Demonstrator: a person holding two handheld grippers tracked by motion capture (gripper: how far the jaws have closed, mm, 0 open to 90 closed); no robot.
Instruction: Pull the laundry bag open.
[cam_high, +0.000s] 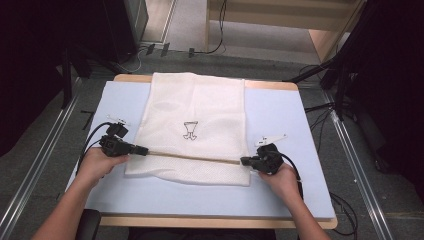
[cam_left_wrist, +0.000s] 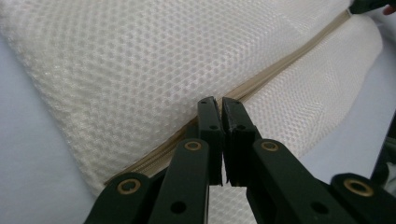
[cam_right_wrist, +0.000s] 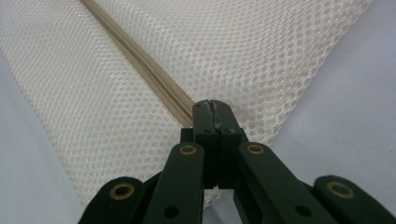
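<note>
The white mesh laundry bag (cam_high: 192, 132), lying flat mid-counter (cam_high: 280, 195), looks light, soft and floppy, best taken at its stiffer tan zipper (cam_high: 195, 157), where the left claw (cam_high: 142, 150) is pinched at one end and the right claw (cam_high: 245, 161) clamps the other.

Each hand carries a matte black gripper (cam_high: 141, 150) built of 2 flat linkage arms ending in squared black jaws, the joints pinned with brass-coloured rivets and small dark screw holes. A black cable (cam_high: 90, 137) loops from each body. The forearms are bare, with no sleeves.
</note>
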